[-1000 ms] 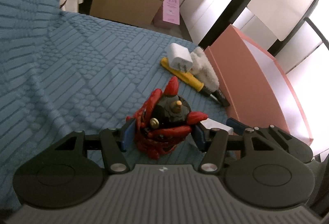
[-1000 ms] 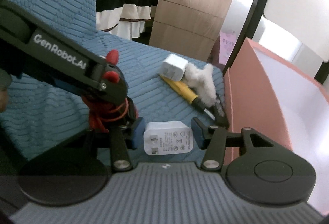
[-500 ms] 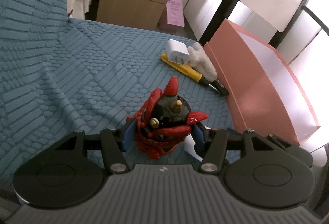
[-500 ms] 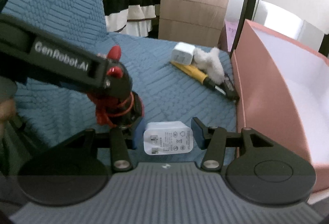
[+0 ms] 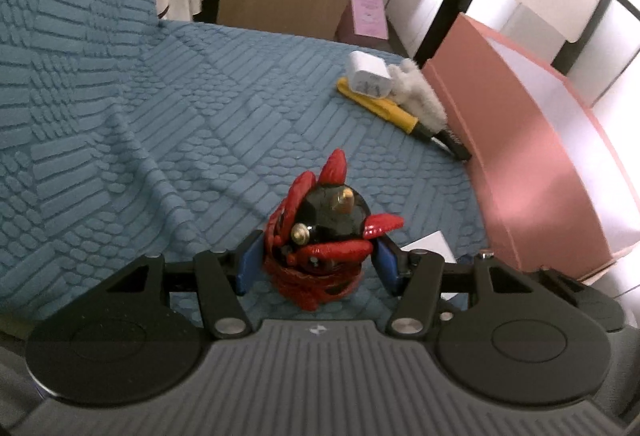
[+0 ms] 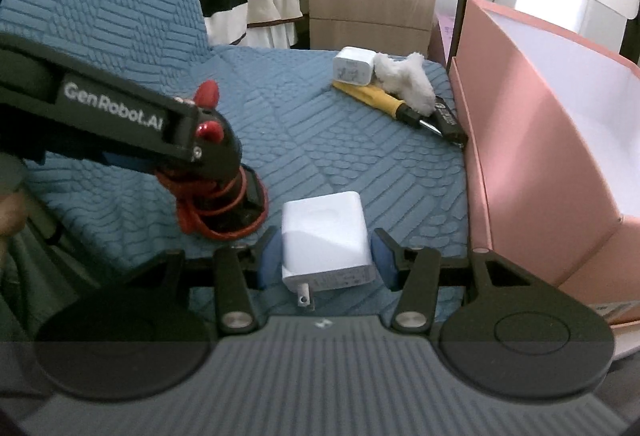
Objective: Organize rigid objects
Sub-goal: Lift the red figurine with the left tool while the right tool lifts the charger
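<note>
Left gripper (image 5: 316, 262) jaws clamped on red-and-black figurine (image 5: 326, 232), right gripper (image 6: 326, 256) jaws gripping white charger (image 6: 325, 236) beside pink box (image 6: 532, 156).

My left tool (image 5: 316, 262) straddles the figurine (image 5: 326, 232); my right tool (image 6: 326, 262) straddles a charger (image 6: 326, 240) just right of it. Behind, another charger (image 6: 354, 66), a screwdriver (image 6: 384, 102) and a fluffy piece (image 6: 408, 82) lie beside the box (image 6: 520, 140).

Left wrist view: close above the blue textured cover (image 5: 168, 140), angled steeply down, facing the pink box (image 5: 532, 172) at 2 o'clock. Right wrist view: similarly low and near, box (image 6: 532, 140) at 3 o'clock. Shared: cover, box, yellow-handled tool (image 5: 380, 106) (image 6: 376, 98) at 1 o'clock.
</note>
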Available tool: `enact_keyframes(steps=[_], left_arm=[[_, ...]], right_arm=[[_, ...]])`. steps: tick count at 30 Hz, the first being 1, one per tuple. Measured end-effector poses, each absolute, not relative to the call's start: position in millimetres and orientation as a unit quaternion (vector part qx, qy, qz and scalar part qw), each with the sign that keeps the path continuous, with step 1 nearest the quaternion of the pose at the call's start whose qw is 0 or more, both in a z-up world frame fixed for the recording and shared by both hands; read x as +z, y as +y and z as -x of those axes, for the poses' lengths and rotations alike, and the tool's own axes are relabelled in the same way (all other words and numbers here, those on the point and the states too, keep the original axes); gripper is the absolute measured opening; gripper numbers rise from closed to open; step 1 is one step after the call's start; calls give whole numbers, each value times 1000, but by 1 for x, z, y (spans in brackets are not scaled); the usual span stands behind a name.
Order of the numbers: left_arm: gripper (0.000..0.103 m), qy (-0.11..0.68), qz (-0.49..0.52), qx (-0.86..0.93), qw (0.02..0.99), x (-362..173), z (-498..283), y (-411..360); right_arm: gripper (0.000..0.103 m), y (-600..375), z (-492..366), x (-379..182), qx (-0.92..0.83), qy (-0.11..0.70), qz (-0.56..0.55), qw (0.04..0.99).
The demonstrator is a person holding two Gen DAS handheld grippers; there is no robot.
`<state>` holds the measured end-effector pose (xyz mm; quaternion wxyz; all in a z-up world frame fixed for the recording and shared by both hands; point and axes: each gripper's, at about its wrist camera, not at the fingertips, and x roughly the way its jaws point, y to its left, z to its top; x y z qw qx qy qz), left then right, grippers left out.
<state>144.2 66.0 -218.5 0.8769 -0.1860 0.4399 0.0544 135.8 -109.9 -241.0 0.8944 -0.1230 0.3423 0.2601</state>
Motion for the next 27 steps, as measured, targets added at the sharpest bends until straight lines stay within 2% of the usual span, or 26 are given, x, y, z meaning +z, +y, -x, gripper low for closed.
enact_keyframes(steps=[4, 7, 9, 15, 18, 27], left_arm=[[64, 441, 180, 50, 878, -219, -144, 64], [66, 441, 180, 49, 878, -219, -144, 64], [72, 441, 185, 46, 877, -220, -146, 65], [74, 437, 188, 45, 878, -223, -152, 63], [74, 436, 186, 46, 879, -224, -156, 63], [74, 441, 189, 48, 876, -225, -160, 64]], right_arm=[[54, -111, -140, -244, 268, 343, 116, 893], [62, -111, -145, -244, 264, 339, 117, 895], [63, -111, -148, -244, 269, 339, 115, 894], [62, -105, -150, -246, 283, 347, 112, 887], [54, -102, -147, -247, 266, 343, 124, 892], [53, -101, -145, -241, 267, 354, 127, 887]])
